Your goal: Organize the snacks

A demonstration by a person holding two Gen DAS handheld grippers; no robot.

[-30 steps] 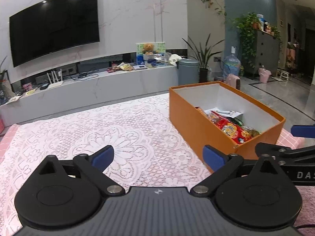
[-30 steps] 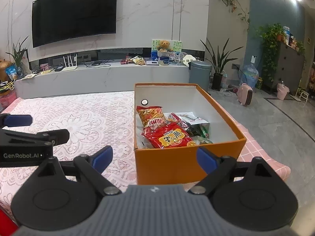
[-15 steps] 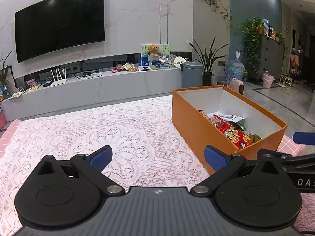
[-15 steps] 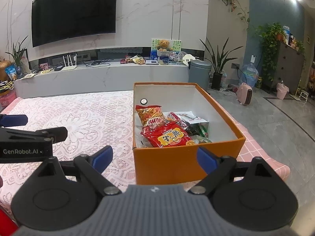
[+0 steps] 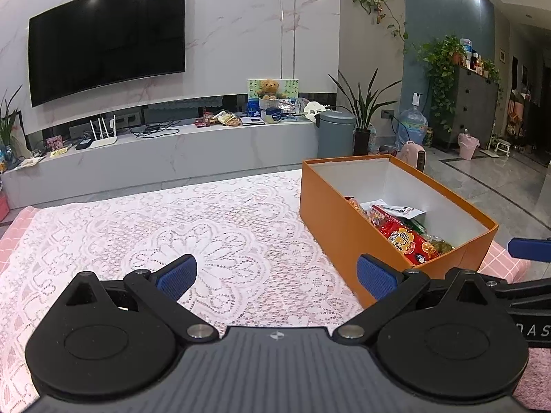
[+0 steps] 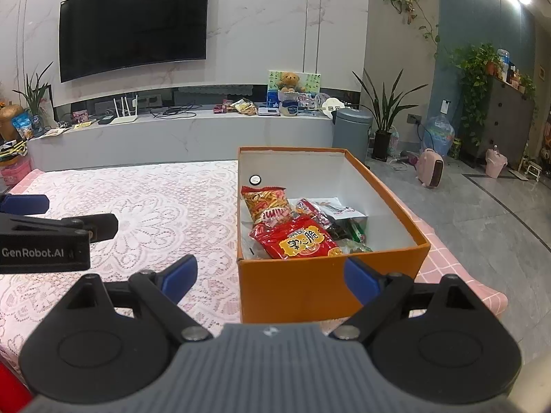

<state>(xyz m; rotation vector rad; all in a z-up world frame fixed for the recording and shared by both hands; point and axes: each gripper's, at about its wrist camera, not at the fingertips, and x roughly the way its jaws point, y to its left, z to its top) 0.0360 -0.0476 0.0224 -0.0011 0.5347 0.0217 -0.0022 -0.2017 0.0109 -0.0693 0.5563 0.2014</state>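
An open orange box (image 6: 310, 285) stands on the right part of a pink lace tablecloth (image 6: 155, 206). It holds several snack packets, among them a red bag (image 6: 296, 241) and an orange-red bag (image 6: 265, 201). The box also shows in the left wrist view (image 5: 330, 220), with the red bag (image 5: 409, 241) inside. My right gripper (image 6: 270, 277) is open and empty, just in front of the box's near wall. My left gripper (image 5: 277, 275) is open and empty over the cloth, left of the box. The left gripper's side shows in the right wrist view (image 6: 51, 237).
The lace cloth (image 5: 172, 227) spreads left of the box. Behind the table is a grey TV bench (image 5: 172, 151) with clutter, a wall TV (image 5: 106, 38), a grey bin (image 5: 335, 134) and plants. Tiled floor (image 6: 482, 206) lies to the right of the table edge.
The left gripper has tilted up and drawn back a little, so the box sits lower and farther right in its view. The right gripper has barely moved. Both stay open.
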